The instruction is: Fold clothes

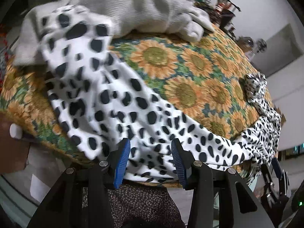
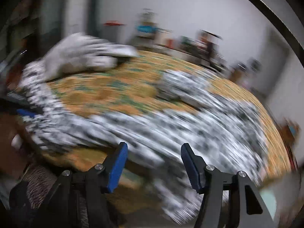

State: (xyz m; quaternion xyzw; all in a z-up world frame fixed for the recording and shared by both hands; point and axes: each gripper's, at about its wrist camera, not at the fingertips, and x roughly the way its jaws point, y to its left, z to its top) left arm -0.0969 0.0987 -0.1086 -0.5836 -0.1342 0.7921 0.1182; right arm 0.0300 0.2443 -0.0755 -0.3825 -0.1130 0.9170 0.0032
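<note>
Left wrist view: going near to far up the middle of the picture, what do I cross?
Left gripper → spotted garment → sunflower tablecloth → white ribbed garment.

A spotted garment point(image 1: 117, 102) is spread along the near edge of the table point(image 1: 190, 72), and part of it is draped over that edge. At the far left corner a knitted garment point(image 1: 133, 9) is heaped, its near end overlapped by the spotted garment. Toward the right edge the spotted garment is bunched up. Clutter point(image 1: 226, 9) is ranged behind the table's far edge.
</note>
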